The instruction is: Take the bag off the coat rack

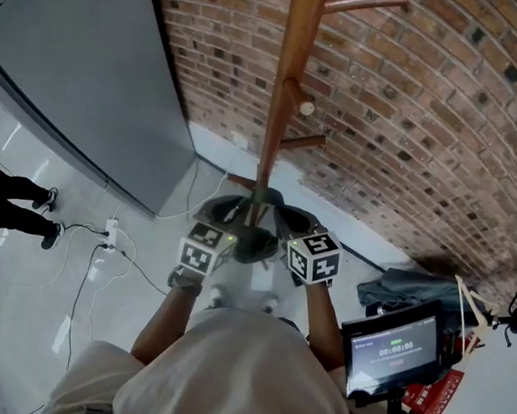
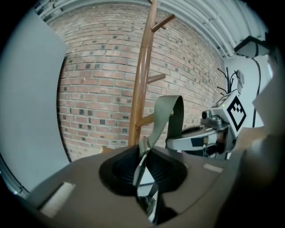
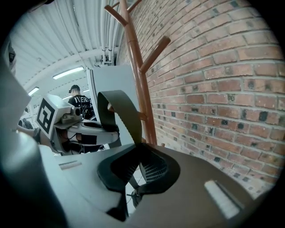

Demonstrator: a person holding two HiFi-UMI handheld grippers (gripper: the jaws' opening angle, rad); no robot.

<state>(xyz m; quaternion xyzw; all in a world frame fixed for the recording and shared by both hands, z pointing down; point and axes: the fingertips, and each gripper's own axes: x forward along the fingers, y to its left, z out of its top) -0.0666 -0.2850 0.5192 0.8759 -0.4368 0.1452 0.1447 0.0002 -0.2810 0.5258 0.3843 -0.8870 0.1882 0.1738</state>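
The wooden coat rack (image 1: 284, 86) stands against the brick wall, with short pegs up its pole. An olive-green bag strap (image 2: 167, 116) loops over a low peg (image 2: 144, 120). My left gripper (image 2: 143, 153) is shut on one side of the strap. The other side of the strap (image 3: 118, 111) is pinched by my right gripper (image 3: 136, 153), which is shut too. In the head view both grippers sit side by side at the pole's foot, left (image 1: 226, 212) and right (image 1: 292, 221), with the dark bag (image 1: 255, 243) between them. In both gripper views the bag's body is hidden under the jaws.
A brick wall (image 1: 432, 109) runs behind the rack and a grey panel (image 1: 82, 57) leans at the left. Cables and a power strip (image 1: 110, 233) lie on the white floor. A monitor on a stand (image 1: 392, 346) and a cloth pile (image 1: 410, 289) are at the right. A person's legs (image 1: 9, 200) show far left.
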